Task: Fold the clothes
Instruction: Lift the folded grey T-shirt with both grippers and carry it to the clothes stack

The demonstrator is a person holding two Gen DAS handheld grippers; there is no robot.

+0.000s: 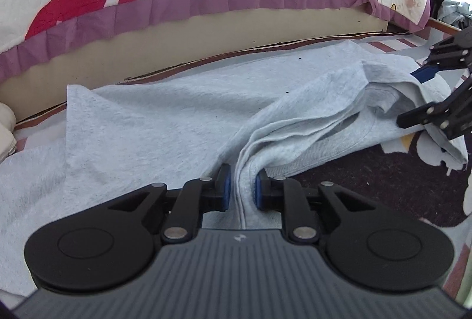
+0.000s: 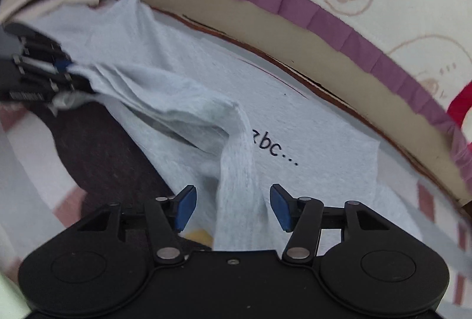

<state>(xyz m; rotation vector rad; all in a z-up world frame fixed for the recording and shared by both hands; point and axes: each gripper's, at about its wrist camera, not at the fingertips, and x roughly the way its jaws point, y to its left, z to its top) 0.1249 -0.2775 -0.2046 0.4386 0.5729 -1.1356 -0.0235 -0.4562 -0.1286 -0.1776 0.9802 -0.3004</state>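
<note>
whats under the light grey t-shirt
The light grey t-shirt lies on a dark brown patterned mat, bare at its near edge. What lies beneath its spread part is covered.

We see one pale grey-blue shirt (image 1: 153,118), soft knit with a ribbed neckline. It lies partly spread on the bed, its back portion flat against the bed's far edge. One side is lifted and gathered into a ridge of folds running across the garment, layers stacked loosely. Small black lettering (image 2: 275,149) reading "abc..." shows on the flat part. A corner at the far left stands slightly peaked.
</note>
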